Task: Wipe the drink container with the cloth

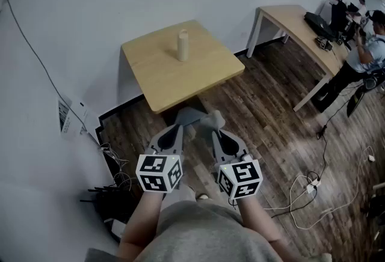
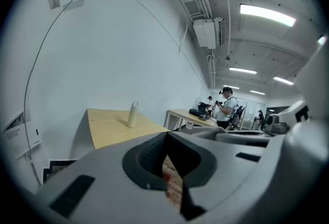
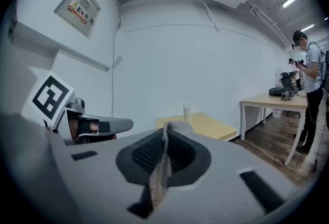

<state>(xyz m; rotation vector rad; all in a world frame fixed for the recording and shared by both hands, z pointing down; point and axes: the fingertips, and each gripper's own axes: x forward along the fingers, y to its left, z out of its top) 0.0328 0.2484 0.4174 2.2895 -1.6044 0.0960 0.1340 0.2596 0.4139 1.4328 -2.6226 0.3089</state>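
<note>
A cream drink bottle (image 1: 183,45) stands upright on a small square wooden table (image 1: 157,77) against the white wall. It also shows far ahead in both gripper views, as the bottle (image 2: 133,114) and the bottle (image 3: 186,113). Both grippers hang side by side short of the table's near edge, over the wood floor. My right gripper (image 1: 215,128) is shut on a grey cloth (image 1: 200,115); the cloth's edge (image 3: 175,126) pokes up between the jaws. My left gripper (image 1: 178,127) is shut with nothing seen between its pads (image 2: 149,153).
A longer table (image 1: 295,19) with dark equipment stands at the right, and a person (image 1: 361,56) is beside it. White cables (image 1: 313,185) lie on the floor at the right. Dark gear and wires (image 1: 108,198) sit by the wall at the left.
</note>
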